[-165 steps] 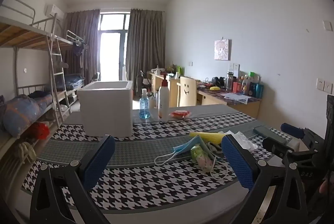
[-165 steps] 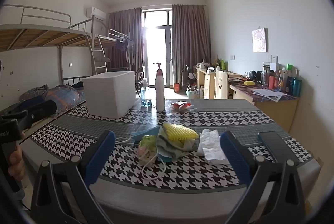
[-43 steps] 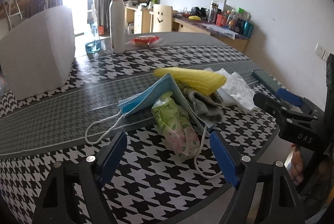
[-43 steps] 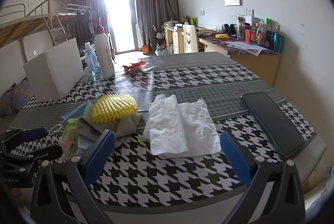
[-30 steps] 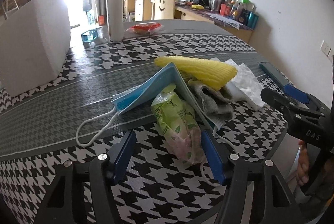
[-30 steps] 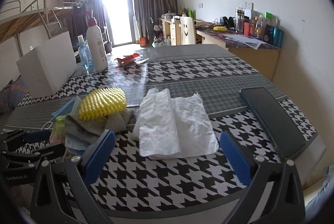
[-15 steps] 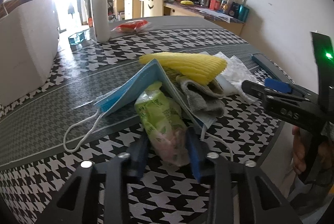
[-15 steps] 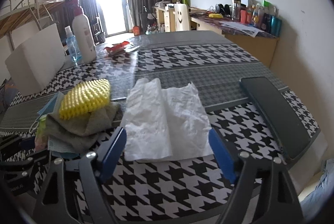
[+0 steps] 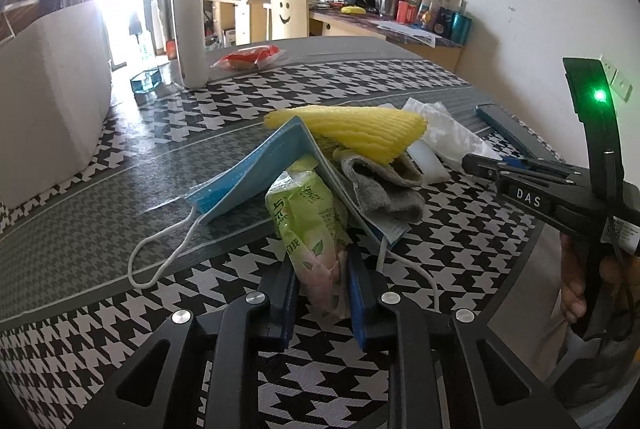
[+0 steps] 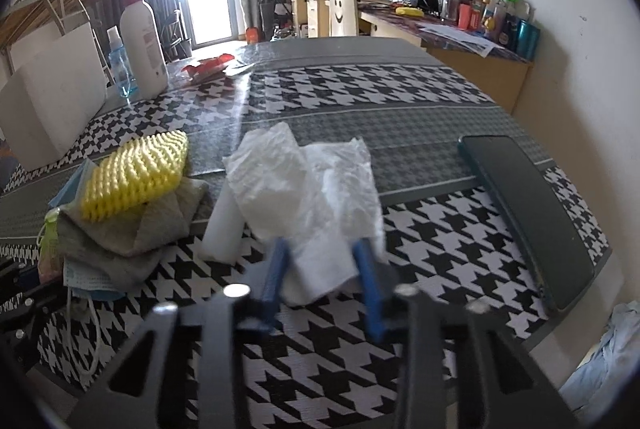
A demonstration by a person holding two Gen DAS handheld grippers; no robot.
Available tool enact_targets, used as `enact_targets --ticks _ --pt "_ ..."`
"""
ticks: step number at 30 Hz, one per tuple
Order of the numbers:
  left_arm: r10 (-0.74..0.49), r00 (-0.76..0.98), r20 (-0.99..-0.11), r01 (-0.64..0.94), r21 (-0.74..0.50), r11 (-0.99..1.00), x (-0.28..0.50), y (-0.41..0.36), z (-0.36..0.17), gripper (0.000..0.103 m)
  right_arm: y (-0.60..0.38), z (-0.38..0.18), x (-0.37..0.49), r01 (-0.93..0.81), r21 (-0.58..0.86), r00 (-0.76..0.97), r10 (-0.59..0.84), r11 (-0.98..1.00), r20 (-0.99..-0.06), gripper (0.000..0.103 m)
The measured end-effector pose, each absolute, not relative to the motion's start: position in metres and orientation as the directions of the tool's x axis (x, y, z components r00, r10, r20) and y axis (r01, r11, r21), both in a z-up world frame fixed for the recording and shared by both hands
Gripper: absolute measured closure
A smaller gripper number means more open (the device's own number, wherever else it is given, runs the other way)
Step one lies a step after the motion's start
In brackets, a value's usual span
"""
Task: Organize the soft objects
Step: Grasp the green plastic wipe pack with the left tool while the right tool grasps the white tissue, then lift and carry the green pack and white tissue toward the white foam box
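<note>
The heap of mask (image 9: 256,169), cloth (image 9: 384,185) and yellow sponge (image 9: 360,127) blocks the table's middle. Bare tablecloth (image 10: 360,89) lies open beyond, up to the bottle (image 9: 188,29).

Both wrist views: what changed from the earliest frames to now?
Both came in from a distance. The left hand-held gripper closed on the green tissue pack; the right hand-held gripper closed on the white plastic bag. The blue mask, yellow foam net, grey cloth and phone stayed put.

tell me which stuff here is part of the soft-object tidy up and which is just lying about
Job:
green tissue pack
white tissue
blue face mask
yellow foam net
grey cloth

Lying about:
pump bottle
phone
red packet
</note>
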State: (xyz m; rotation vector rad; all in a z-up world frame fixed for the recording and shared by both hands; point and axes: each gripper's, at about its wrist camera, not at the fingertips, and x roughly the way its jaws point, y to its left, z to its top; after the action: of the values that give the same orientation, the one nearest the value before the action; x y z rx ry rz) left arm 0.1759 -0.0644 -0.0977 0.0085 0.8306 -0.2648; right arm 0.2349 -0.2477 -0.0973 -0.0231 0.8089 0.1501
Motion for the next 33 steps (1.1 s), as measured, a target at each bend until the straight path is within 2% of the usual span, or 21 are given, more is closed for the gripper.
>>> enact_targets --ticks 2,4,33 --pt "-0.232 0.645 -0.728 0.235 -0.099 0.967 0.175 -0.063 -0.097 0.080 -0.249 -0.097 0.236 -0.138 0.049 0.680 0.131 0.989 -0.722 0.091" --pt "-0.236 0.651 -0.721 0.237 -0.102 0.966 0.172 -0.062 -0.095 0.082 -0.251 -0.095 0.235 -0.139 0.073 0.681 0.148 0.988 -0.717 0.095" --pt "-0.212 0.763 -0.611 0.212 -0.073 0.974 0.133 -0.040 -0.049 0.083 -0.242 -0.041 0.192 -0.204 0.099 0.792 0.223 0.974 -0.569 0.095"
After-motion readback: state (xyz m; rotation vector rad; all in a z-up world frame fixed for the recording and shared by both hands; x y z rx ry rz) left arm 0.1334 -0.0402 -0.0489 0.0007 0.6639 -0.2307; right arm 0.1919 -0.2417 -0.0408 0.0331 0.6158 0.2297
